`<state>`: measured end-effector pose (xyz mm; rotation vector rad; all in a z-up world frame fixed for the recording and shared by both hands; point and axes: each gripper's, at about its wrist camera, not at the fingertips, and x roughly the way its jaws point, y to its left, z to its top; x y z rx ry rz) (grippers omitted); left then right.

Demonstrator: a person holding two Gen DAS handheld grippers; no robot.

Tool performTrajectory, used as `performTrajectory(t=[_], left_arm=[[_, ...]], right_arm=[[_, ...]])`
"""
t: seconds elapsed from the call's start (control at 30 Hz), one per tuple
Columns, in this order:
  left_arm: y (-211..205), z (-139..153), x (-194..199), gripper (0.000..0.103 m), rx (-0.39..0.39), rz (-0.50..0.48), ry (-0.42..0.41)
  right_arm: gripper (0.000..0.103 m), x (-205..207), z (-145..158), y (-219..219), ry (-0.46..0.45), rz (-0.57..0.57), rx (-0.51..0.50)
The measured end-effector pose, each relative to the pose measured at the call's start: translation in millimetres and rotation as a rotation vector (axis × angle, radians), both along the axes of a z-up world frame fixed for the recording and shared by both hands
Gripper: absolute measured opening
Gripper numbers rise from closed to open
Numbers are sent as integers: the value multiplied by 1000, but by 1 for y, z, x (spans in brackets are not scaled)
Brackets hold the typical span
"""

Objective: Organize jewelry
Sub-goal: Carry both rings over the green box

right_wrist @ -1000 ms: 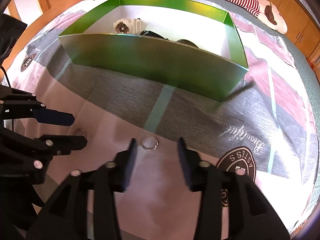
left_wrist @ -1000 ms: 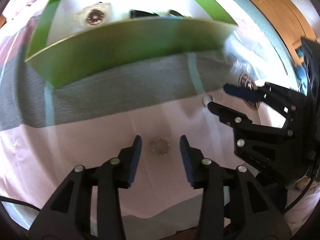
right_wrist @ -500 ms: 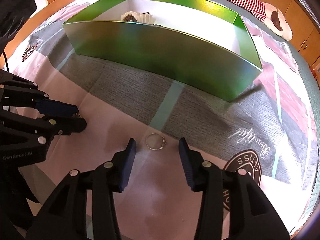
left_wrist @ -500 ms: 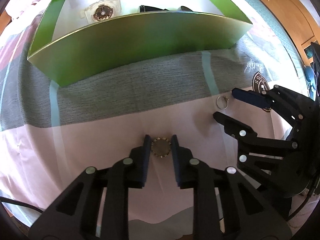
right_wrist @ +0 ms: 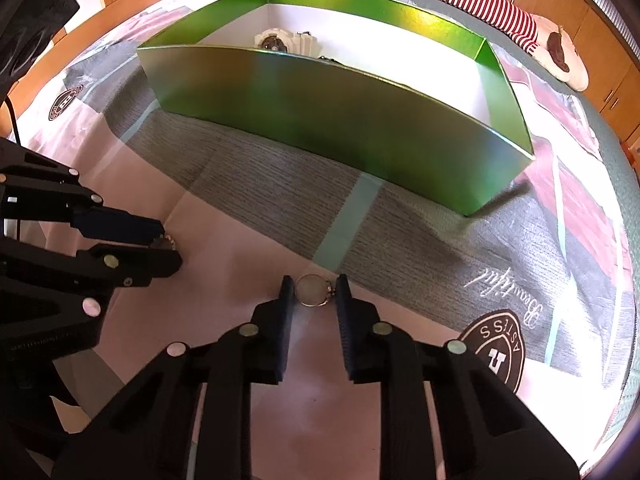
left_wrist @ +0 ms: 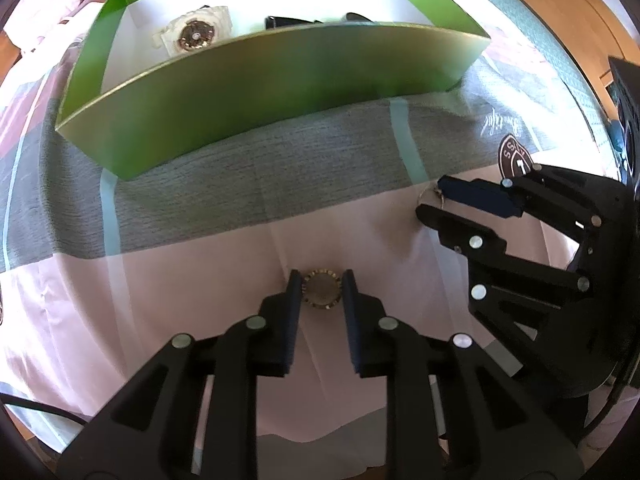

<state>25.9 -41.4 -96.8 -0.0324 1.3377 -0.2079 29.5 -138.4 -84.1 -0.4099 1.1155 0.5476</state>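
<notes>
Left wrist | gold beaded ring [left_wrist: 321, 289] | right wrist | thin silver ring [right_wrist: 313, 289]

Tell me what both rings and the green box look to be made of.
Beaded ring: looks like gold-toned metal, studded glinting rim. Thin ring: pale polished metal by its shine, small setting on one side. Green box: likely glossy coated card, thin straight walls, white inside.

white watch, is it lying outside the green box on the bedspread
No, the white watch lies inside the green box, on its white floor behind the near wall, not out on the bedspread.
</notes>
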Motion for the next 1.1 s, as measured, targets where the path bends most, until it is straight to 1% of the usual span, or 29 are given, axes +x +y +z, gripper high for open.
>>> performTrajectory(t=[0.1,0.23,0.47,0.77,0.9,1.1], left_arm=[[13,7,-1,21,-3,18,-12],[21,11,2,21,0,46,-26],[24,15,0,21,4,44,-36],[32,28,1,21,19,91,-100],[34,27,1,21,39,100,-107],[30,26,2,21,46,102,-103]], right_arm=[[21,1,5,-3,-16,-17,11],[21,5,9,-6,-14,-32,21],[21,3,6,-2,-9,-14,11],[21,6,16,-8,-37,-47,33],[21,10,13,-10,-28,-71,22],[21,13,9,-10,-15,-92,13]])
